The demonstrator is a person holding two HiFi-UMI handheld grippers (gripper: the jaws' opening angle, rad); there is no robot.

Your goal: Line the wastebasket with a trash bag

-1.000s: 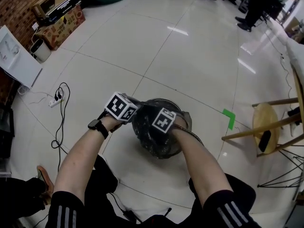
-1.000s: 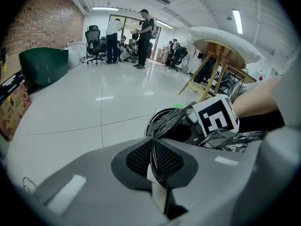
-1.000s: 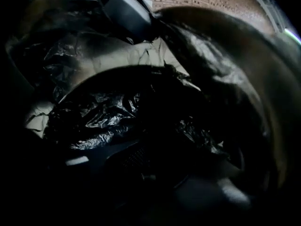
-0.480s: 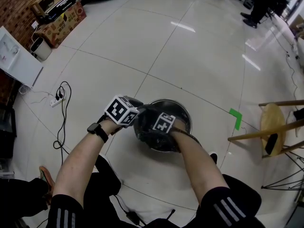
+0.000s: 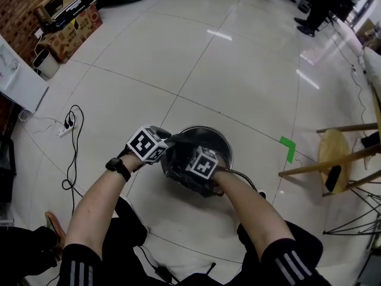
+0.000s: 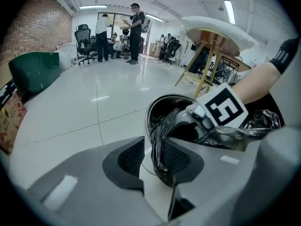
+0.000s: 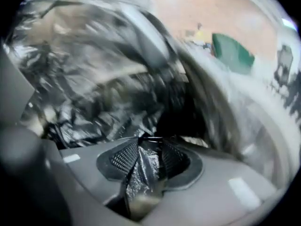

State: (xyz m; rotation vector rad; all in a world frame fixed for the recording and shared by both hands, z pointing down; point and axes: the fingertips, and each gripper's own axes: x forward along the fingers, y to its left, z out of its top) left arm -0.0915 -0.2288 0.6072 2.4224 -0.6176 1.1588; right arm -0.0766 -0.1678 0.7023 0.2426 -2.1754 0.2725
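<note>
1. The wastebasket (image 5: 206, 129) stands on the tiled floor (image 5: 238, 70) just in front of us. We hold both grippers at its near side, so the rim is within reach of either one.
2. The trash bag (image 6: 162, 126) is black and already sits in the basket. Its crumpled film fills the mouth and bunches over the near edge. The far arc of the rim shows bare metal, so we judge the lining only partly done.
3. The left gripper (image 6: 153, 155) sits at the left of the rim and points steeply down. Its jaws have just been opening and now stand apart. A twisted fold of the bag hangs in the gap, and floor shows between the film and one pad, so nothing is pinched. We read this as letting go of an edge brought to the rim.
4. The right gripper (image 7: 149, 160) reaches over the mouth and looks down along the bag-covered inner wall. Its jaws have also just been opening. A loose fold of film lies between the spread pads, unpressed. This view is blurred.
5. With both holds released, we judge that each gripper needs a fresh bite on the bag's edge, to draw it over the bare part of the rim.
</note>
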